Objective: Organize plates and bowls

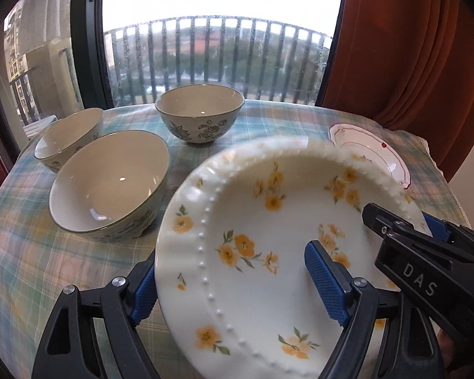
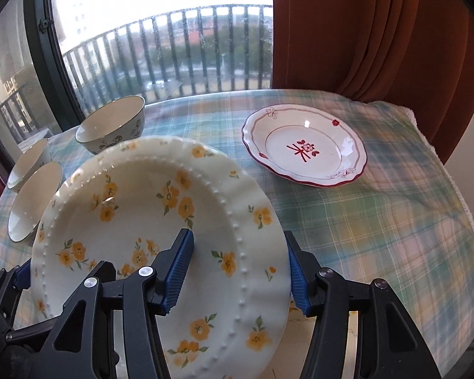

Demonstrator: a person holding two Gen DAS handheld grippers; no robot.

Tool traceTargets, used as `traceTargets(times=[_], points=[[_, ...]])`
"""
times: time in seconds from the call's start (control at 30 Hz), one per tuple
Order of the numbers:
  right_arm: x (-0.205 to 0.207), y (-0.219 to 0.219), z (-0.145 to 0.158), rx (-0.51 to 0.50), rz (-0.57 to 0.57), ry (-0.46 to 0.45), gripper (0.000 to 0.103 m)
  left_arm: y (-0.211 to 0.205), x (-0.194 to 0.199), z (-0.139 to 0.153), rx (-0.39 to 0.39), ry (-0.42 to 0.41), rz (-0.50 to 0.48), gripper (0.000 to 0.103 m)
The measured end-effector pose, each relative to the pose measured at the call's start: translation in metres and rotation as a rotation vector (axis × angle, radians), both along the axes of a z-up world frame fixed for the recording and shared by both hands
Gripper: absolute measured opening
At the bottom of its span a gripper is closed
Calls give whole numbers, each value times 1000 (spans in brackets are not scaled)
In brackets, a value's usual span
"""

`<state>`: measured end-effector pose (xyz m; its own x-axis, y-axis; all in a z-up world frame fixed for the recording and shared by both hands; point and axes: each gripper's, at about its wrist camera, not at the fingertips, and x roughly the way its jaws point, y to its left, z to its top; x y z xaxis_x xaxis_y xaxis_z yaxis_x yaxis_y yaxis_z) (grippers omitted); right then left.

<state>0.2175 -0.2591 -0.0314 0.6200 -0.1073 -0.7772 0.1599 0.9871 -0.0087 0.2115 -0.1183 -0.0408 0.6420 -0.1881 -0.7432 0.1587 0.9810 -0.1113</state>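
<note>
Yellow-flowered plate (image 1: 268,252), white, beaded rim: lifted above the bench (image 1: 31,252), tilted, gripped at opposite edges by both tools.

Left hand-held gripper (image 1: 237,281): closed on the plate's near-left rim, 1 blue pad (image 1: 325,281) on the inner face, the other behind the edge.

Right hand-held gripper (image 2: 240,273): closed on the plate's right rim, 1 blue pad (image 2: 178,268) on the inner face, the other on the outside.

Left wrist view only: 3 bowls in full, cream inside, dark floral print outside; near bowl (image 1: 110,186) touching or just beside the left bowl (image 1: 69,137), far bowl (image 1: 200,115) apart, by the window (image 1: 221,47). Red-trimmed plate (image 1: 369,154) largely hidden behind the held plate. Lettering "DAS" on the right tool's black body.

Right wrist view only: red-trimmed plate seen whole, flat on the bench at far right, red flower motif at centre, scalloped edge. 2 bowls partly cut off behind the held plate.

Surroundings: plaid green-and-blue tablecloth (image 2: 379,237); rust-orange curtain (image 2: 363,31) at right; balcony railing (image 2: 173,47) beyond the glass.
</note>
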Motion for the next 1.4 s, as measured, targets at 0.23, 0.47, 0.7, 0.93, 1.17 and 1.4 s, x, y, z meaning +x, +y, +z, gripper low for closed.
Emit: traceTargets(times=[0.23, 0.47, 0.7, 0.93, 1.17, 1.4], points=[[-5, 12, 3, -10, 14, -2, 57, 9, -3, -4, -26, 21, 15, 84], [-21, 10, 11, -23, -12, -17, 57, 6, -19, 4, -43, -4, -21, 84], [-46, -5, 18, -27, -54, -36, 57, -7, -37, 7, -51, -11, -67, 84], [-71, -23, 18, -17, -84, -42, 57, -24, -52, 6, -52, 3, -97, 84], [-98, -42, 15, 3, -110, -48, 57, -43, -75, 5, -39, 3, -124, 84], [-129, -65, 7, 16, -147, -43, 57, -65, -100, -3, -34, 5, -153, 84]])
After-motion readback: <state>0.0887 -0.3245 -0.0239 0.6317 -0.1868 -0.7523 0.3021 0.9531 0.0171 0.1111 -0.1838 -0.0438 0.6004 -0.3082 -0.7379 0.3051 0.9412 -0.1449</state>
